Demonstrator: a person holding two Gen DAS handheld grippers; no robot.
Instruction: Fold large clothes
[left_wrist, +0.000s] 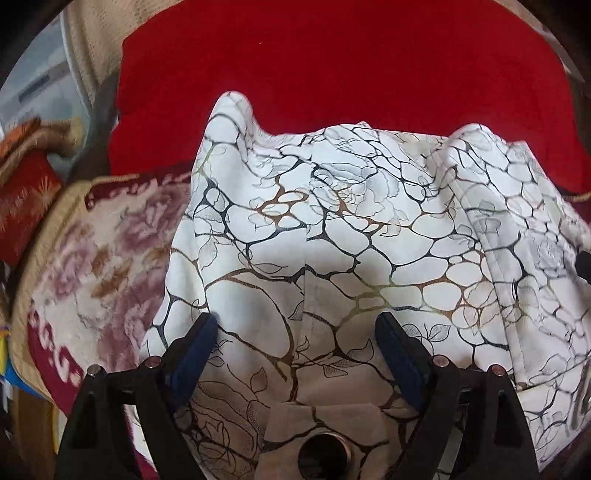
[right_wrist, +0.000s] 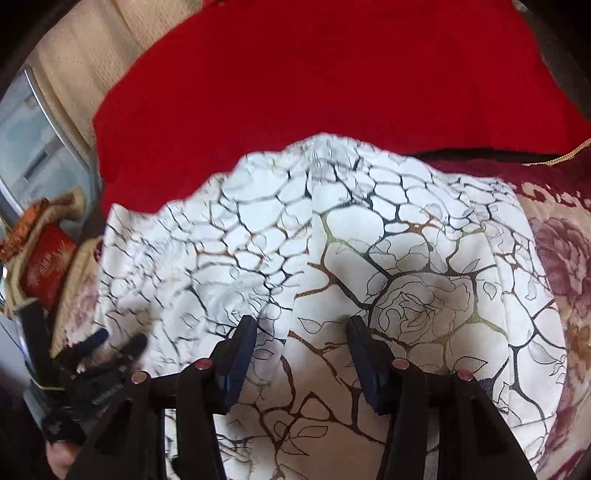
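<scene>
garment: white cloth with vein print (left_wrist: 351, 229) lies centre of frame on the floral blanket (left_wrist: 96, 258), red cover (left_wrist: 332, 66) behind | left hand-held gripper (left_wrist: 297, 325): jaws wide apart, nothing held | right hand-held gripper (right_wrist: 301, 326): half open over the cloth, no grip | progress: seems partly folded – more folds are left

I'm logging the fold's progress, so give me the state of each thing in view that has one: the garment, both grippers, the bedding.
white patterned garment: spread over the bed, rumpled along its far edge, not gripped.
left gripper: open, jaws wide, above the cloth.
right gripper: open, jaws partly apart, nothing pinched.
red blanket: lying flat beyond the garment.
floral cover: lying under the garment, showing beside it.
</scene>
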